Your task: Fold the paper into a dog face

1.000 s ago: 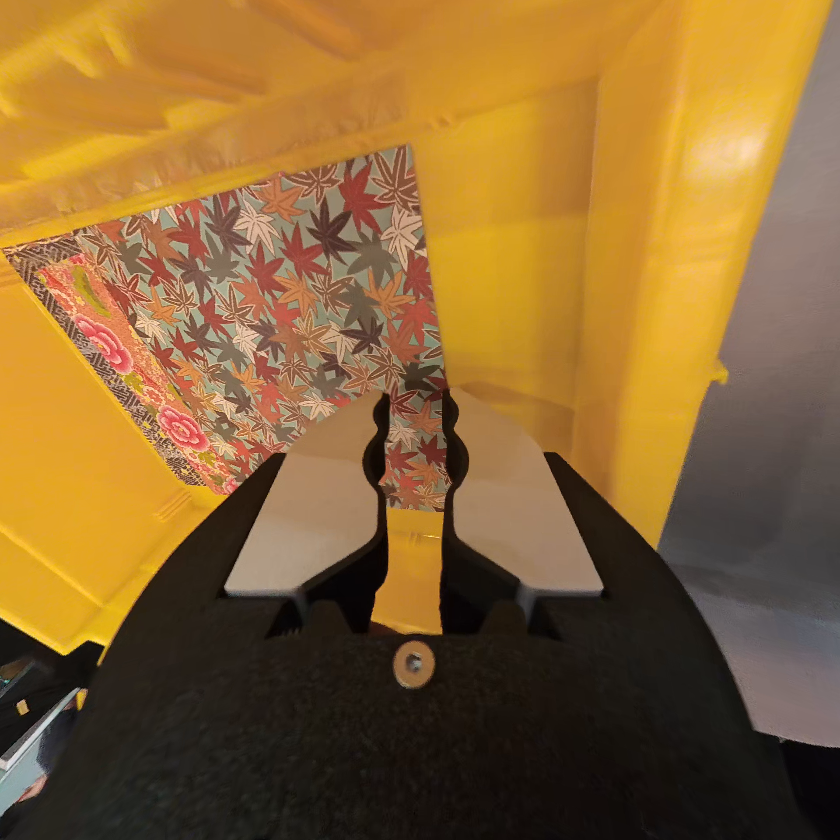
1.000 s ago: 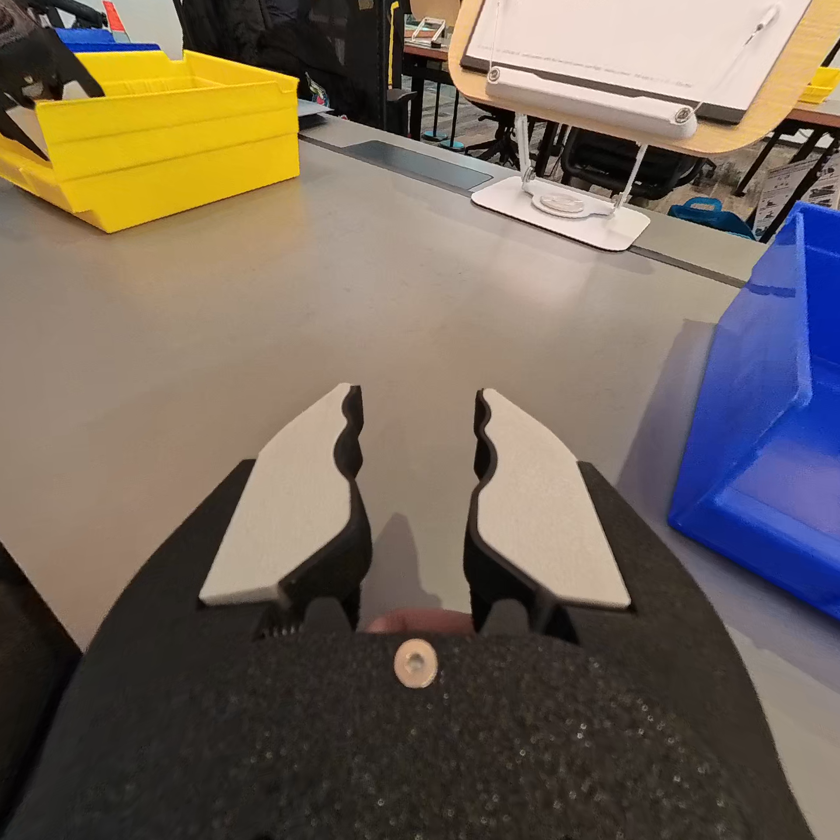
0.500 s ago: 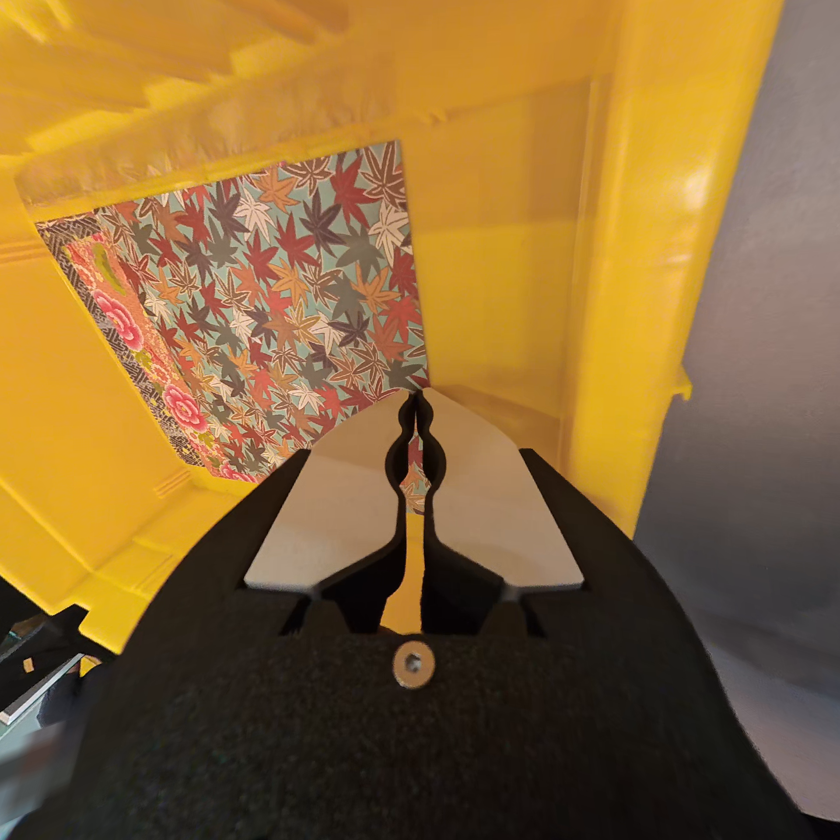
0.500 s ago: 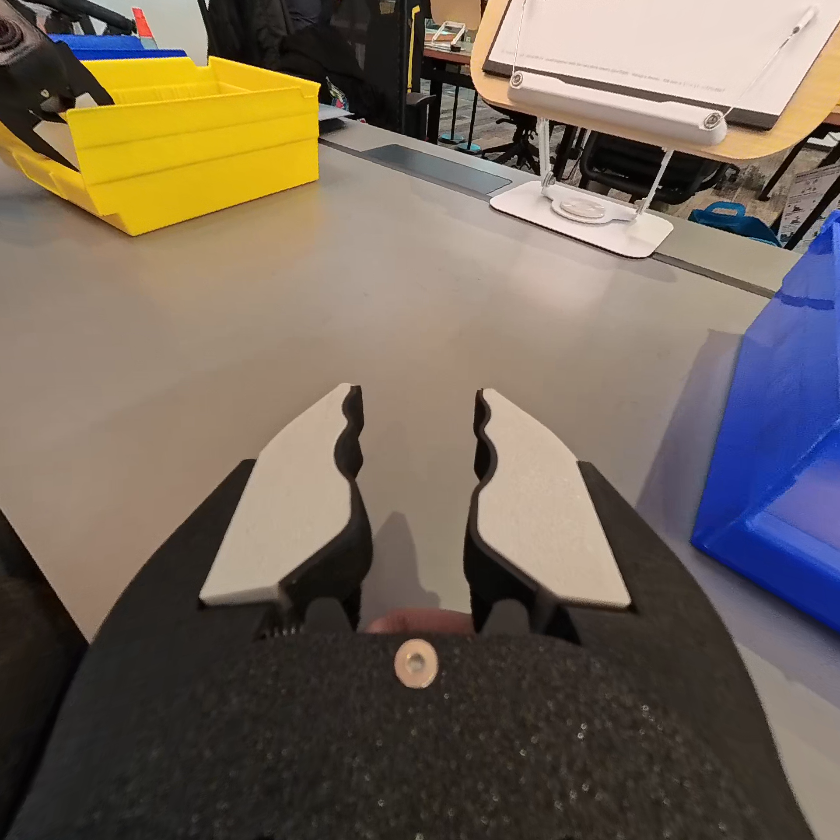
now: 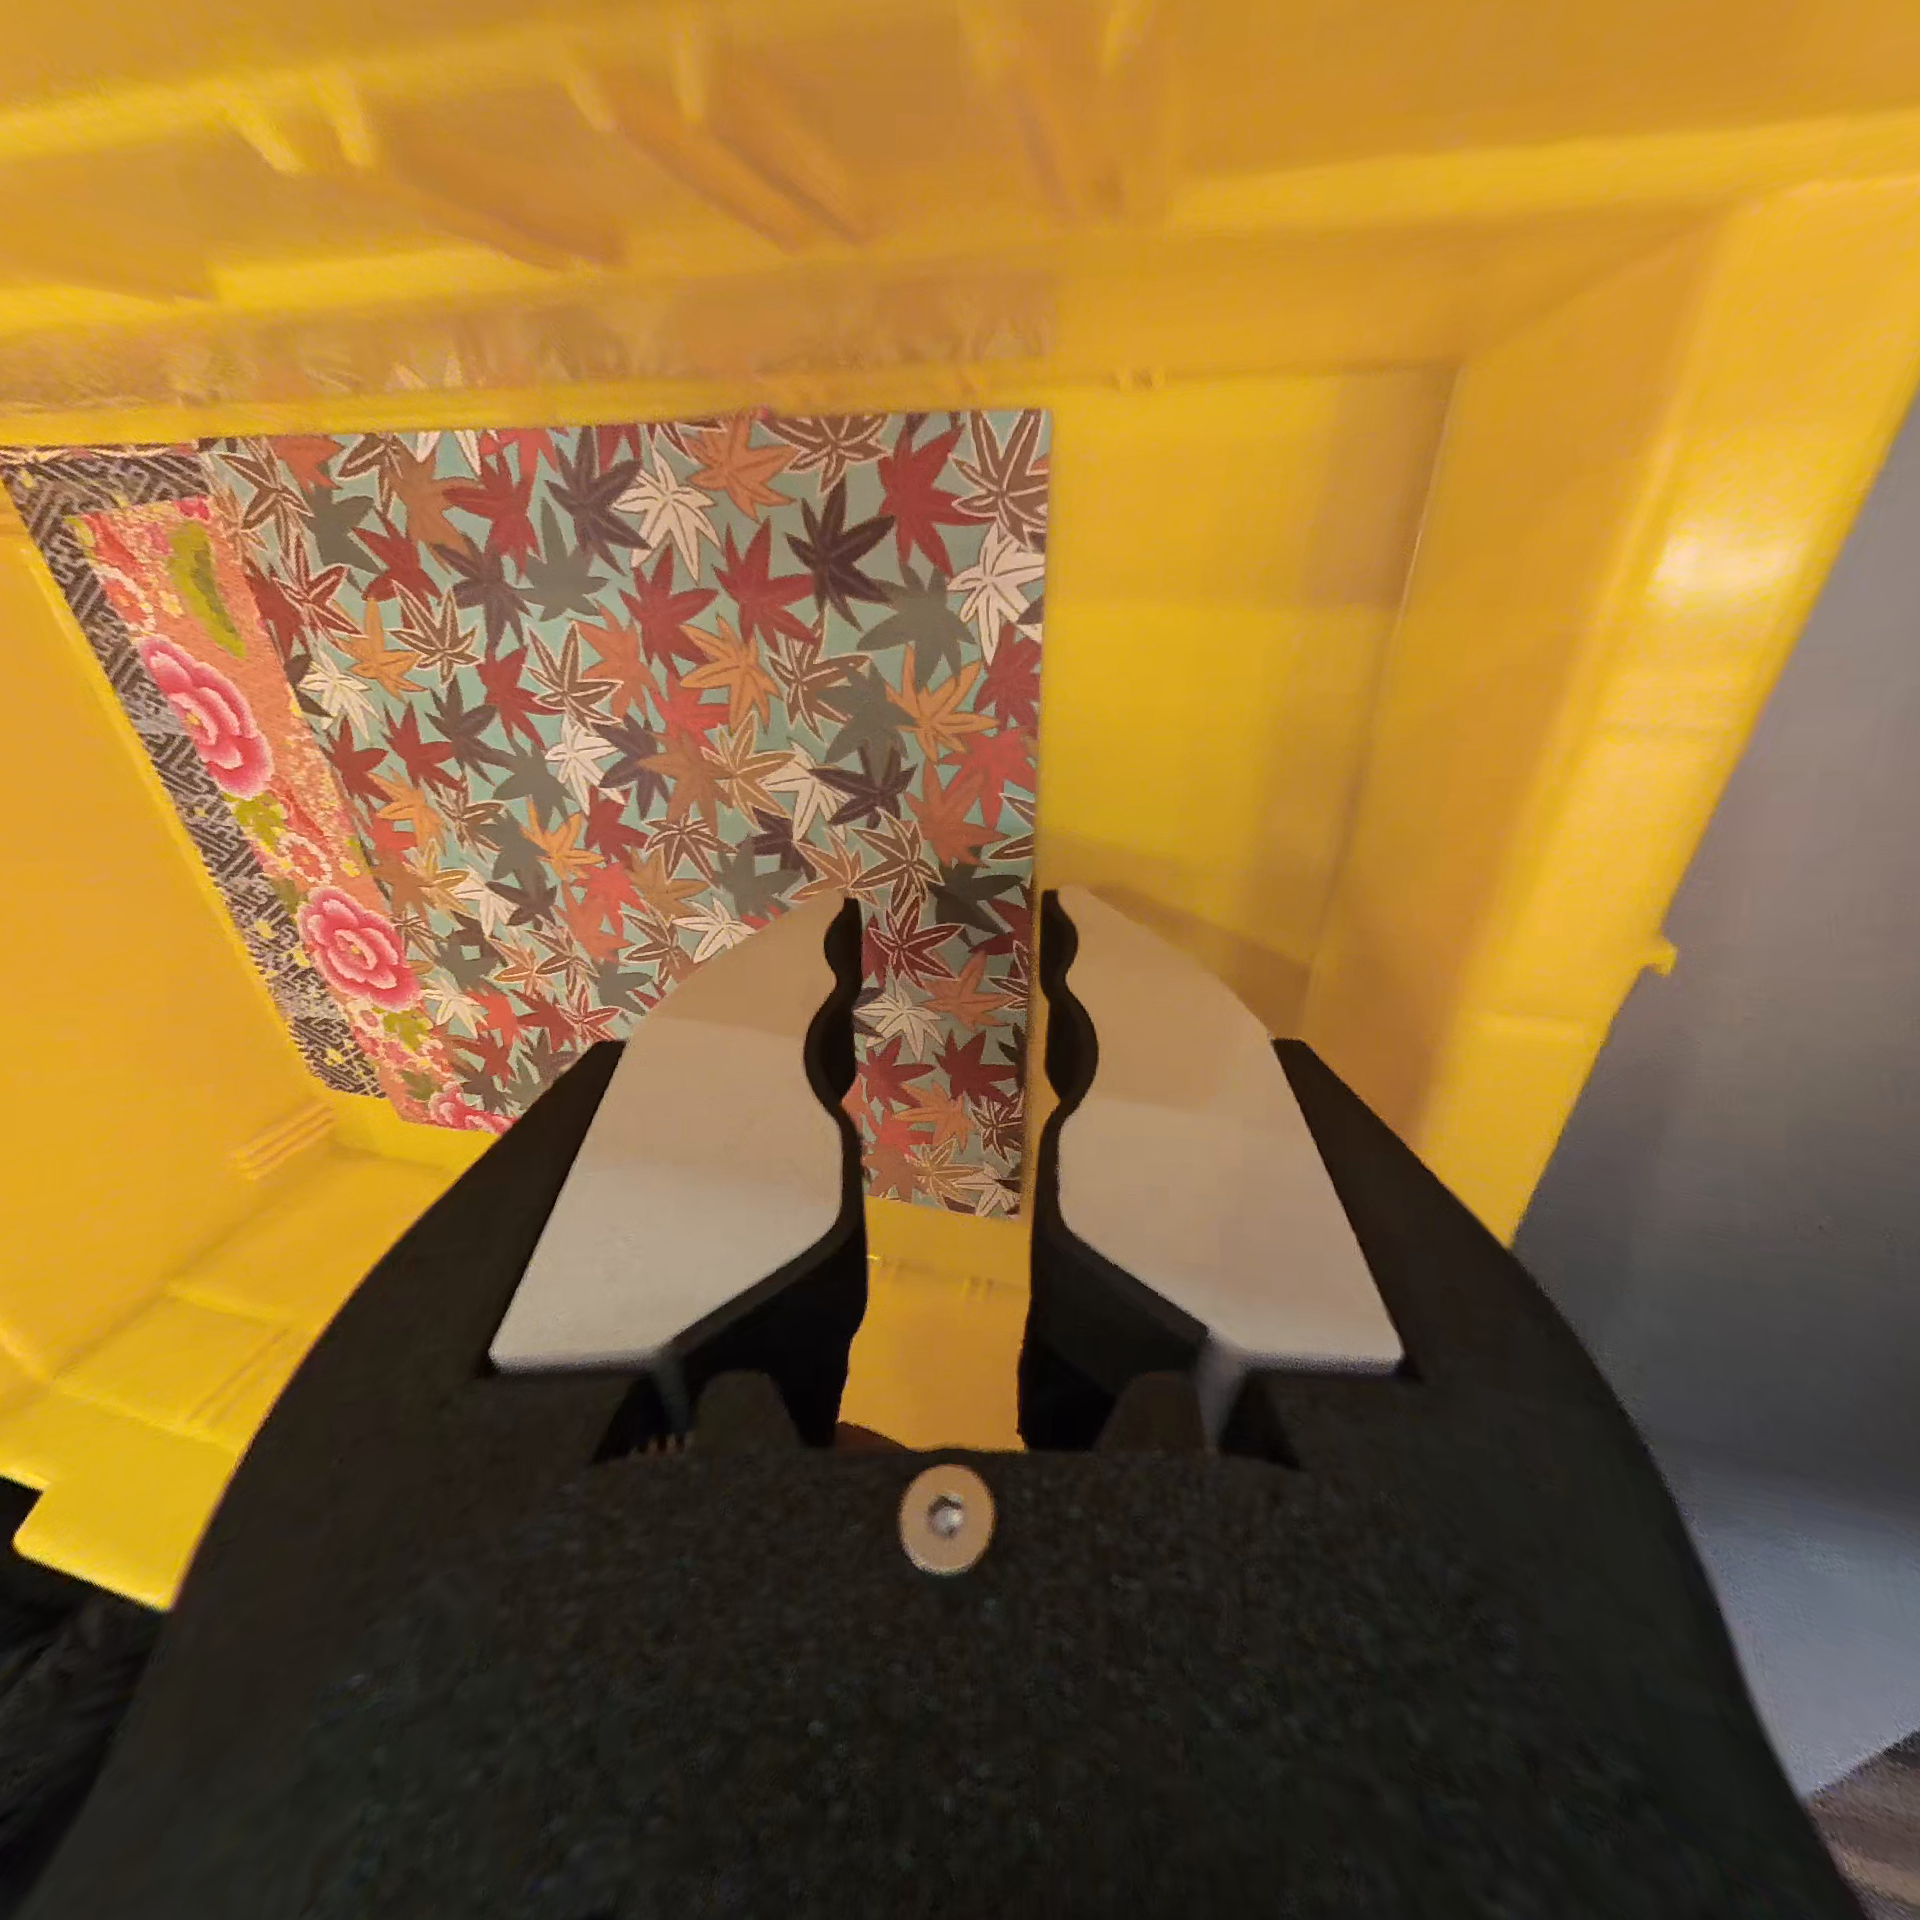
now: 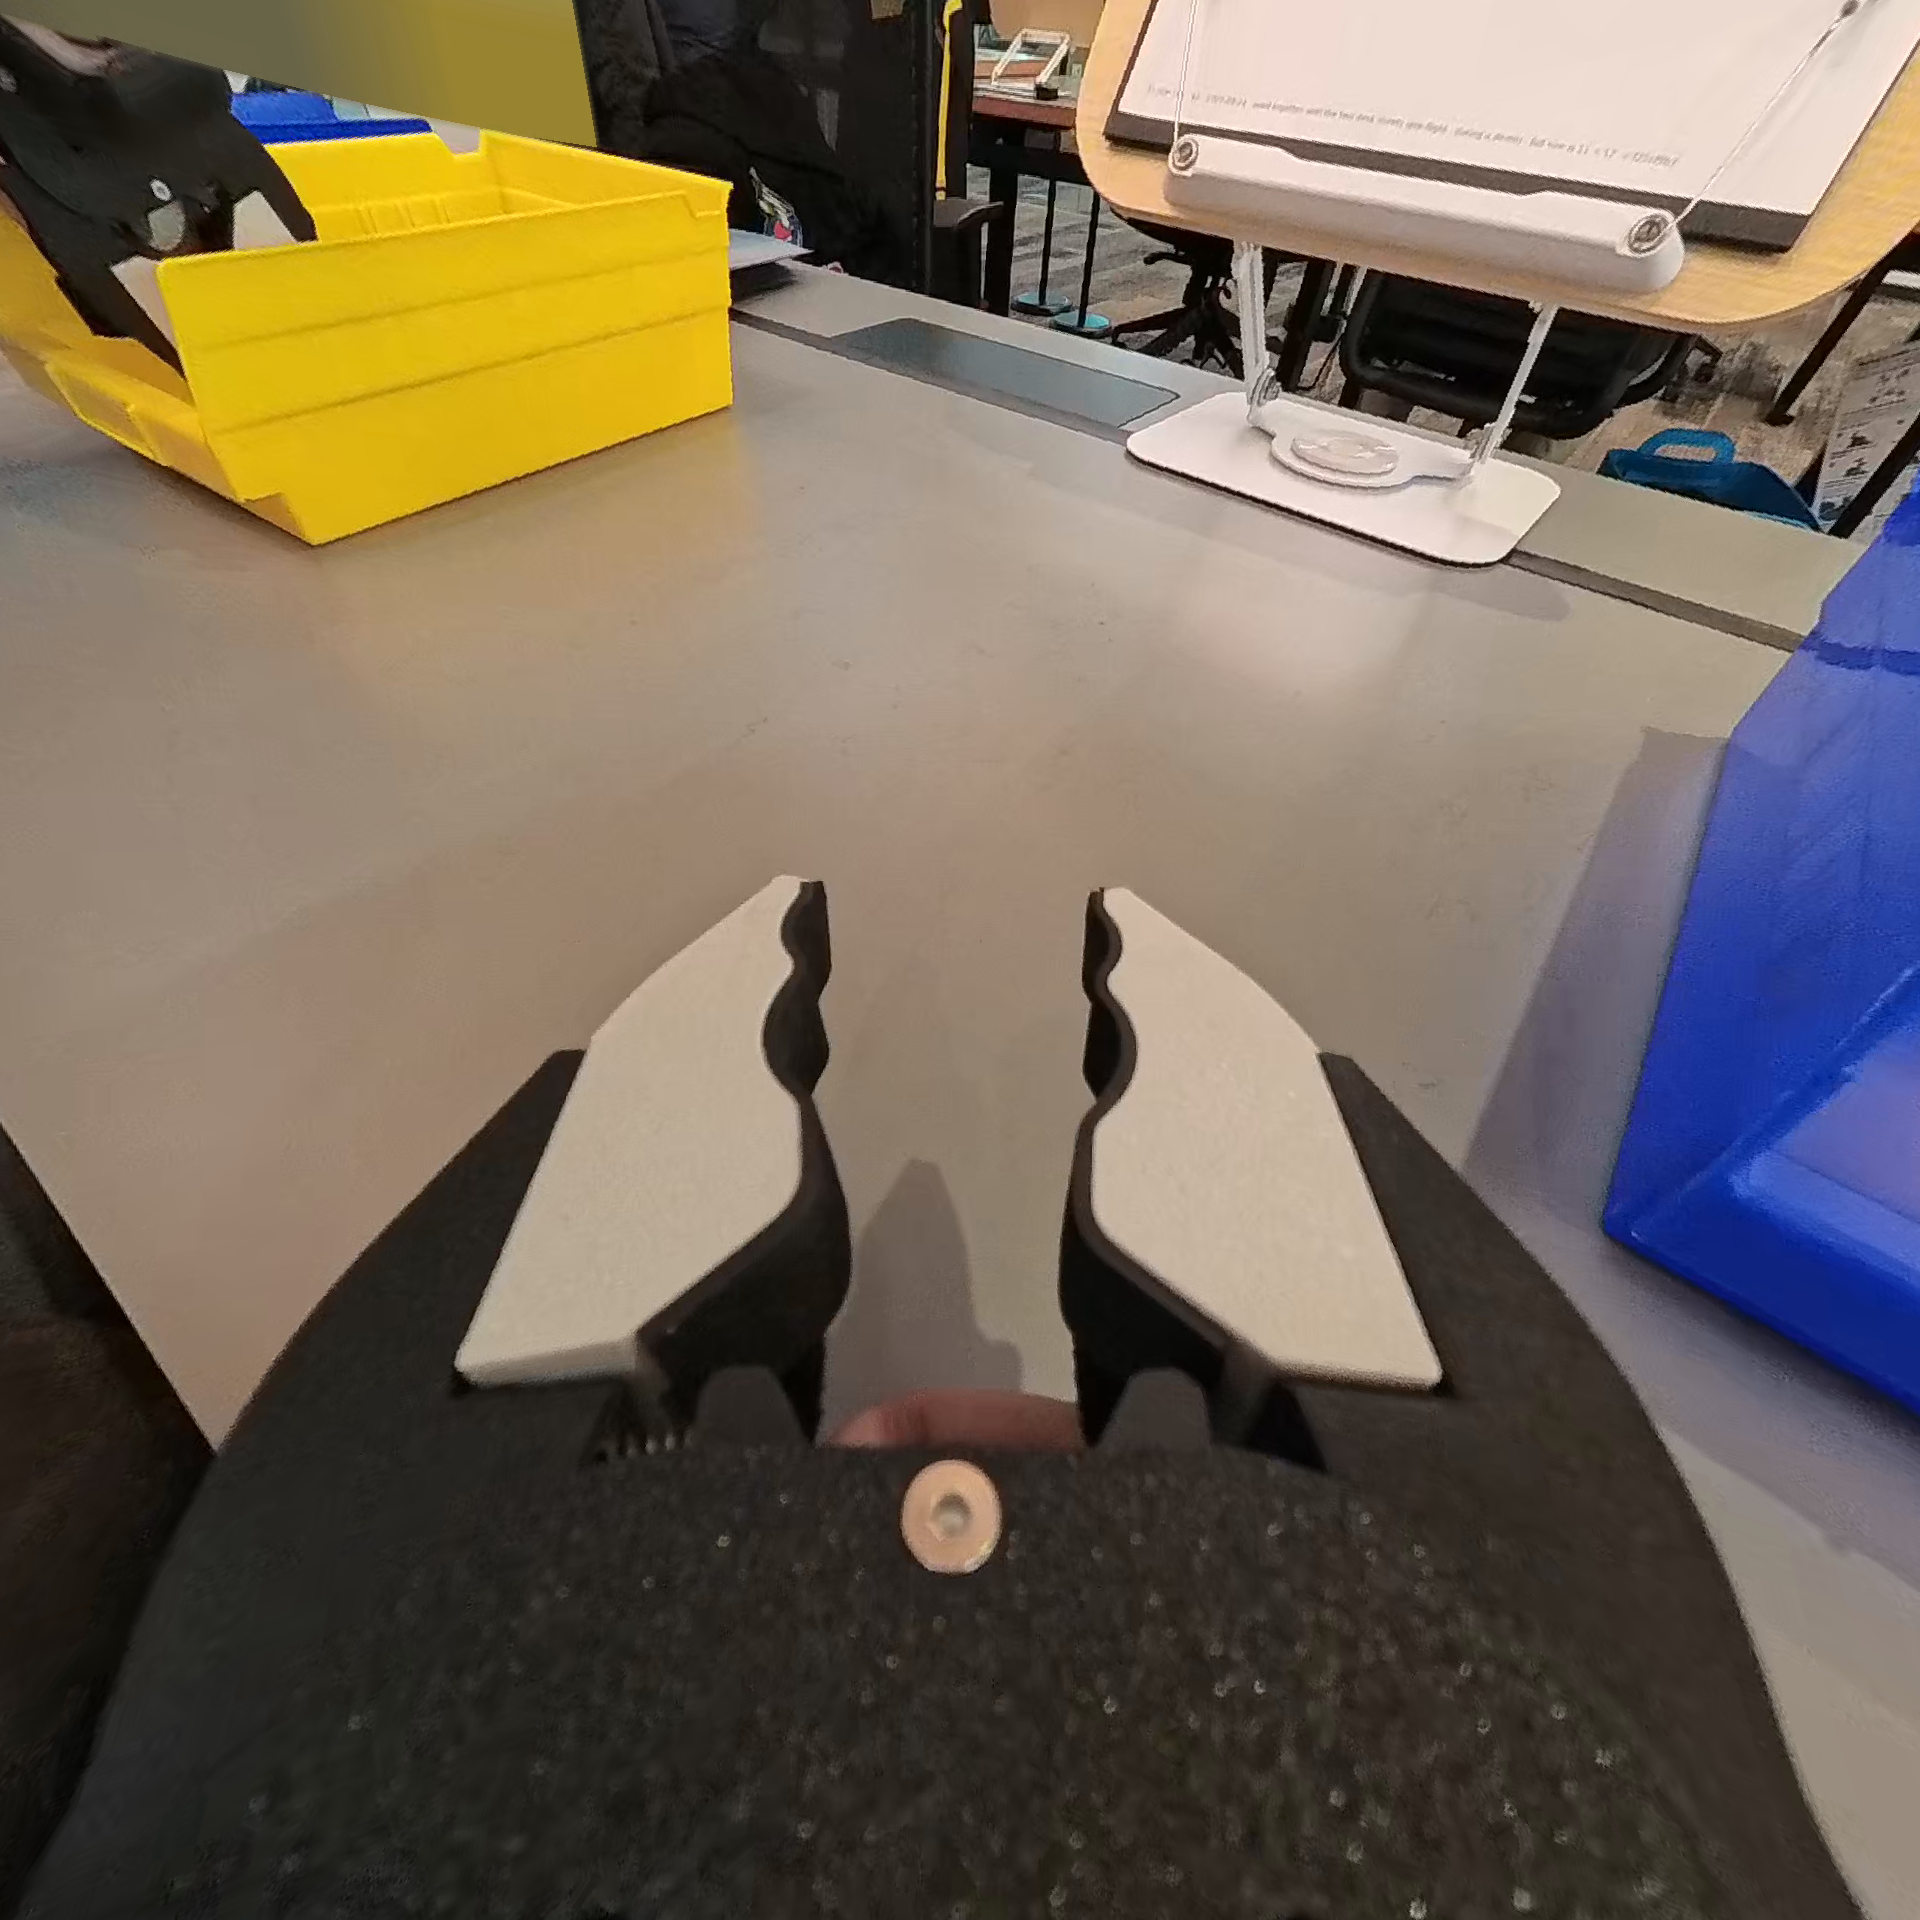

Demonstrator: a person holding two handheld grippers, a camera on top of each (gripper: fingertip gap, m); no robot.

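Note:
A square sheet of paper with a maple-leaf print (image 5: 675, 727) lies flat on the floor of a yellow bin (image 5: 1247, 675), on top of a floral sheet (image 5: 218, 748) that sticks out at its left. My left gripper (image 5: 948, 914) is open inside the bin, just above the leaf sheet's near right corner, and the sheet's right edge shows between the fingers. It holds nothing. My right gripper (image 6: 956, 904) is open and empty above the grey table (image 6: 727, 727). In the right wrist view the left gripper (image 6: 135, 208) reaches into the yellow bin (image 6: 468, 353) at the far left.
A blue bin (image 6: 1808, 1039) stands close on the right of my right gripper. A white stand holding a board with a sheet on it (image 6: 1351, 457) is at the table's far edge. Chairs and desks lie beyond.
My left gripper closed almost fully half a second ago and has opened wide again over the sheet's corner. The sheet has not moved. The right wrist view has shifted slightly, with the gripper still open.

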